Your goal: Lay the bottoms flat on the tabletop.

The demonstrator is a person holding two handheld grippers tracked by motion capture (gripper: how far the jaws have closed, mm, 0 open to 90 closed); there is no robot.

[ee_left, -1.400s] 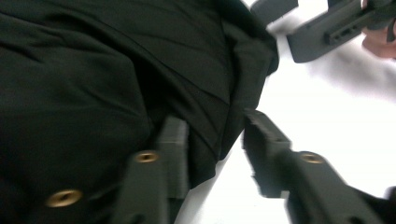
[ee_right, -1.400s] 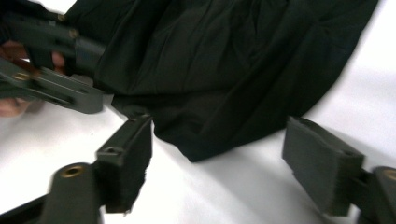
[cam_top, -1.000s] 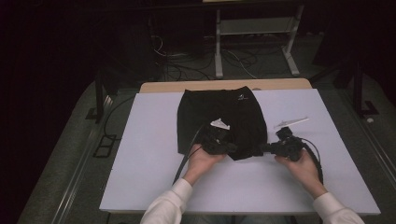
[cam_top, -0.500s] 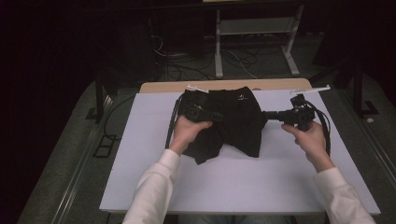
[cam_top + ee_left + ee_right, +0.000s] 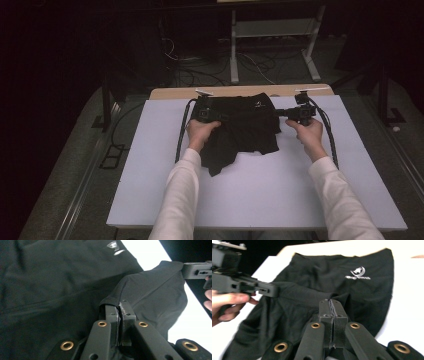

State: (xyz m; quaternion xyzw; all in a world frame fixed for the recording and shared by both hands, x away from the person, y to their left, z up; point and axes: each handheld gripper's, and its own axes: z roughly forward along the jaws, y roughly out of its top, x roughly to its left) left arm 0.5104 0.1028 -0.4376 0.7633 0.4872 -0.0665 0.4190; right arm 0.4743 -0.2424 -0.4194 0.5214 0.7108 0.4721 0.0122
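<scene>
Garment: black shorts [image 5: 242, 127] at the far middle of the white desk [image 5: 260, 200], white logo up.
Left gripper [image 5: 204, 114]: clamped on the shorts' far left edge.
Right gripper [image 5: 286, 114]: clamped on the far right edge.

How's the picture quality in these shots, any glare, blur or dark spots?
High view: dim room, the white table lit, the black shorts nearly featureless. Left gripper view: table blown out to pure white, jaws sharp. Right gripper view: slightly soft, with the other hand blurred and the white logo smeared.
</scene>
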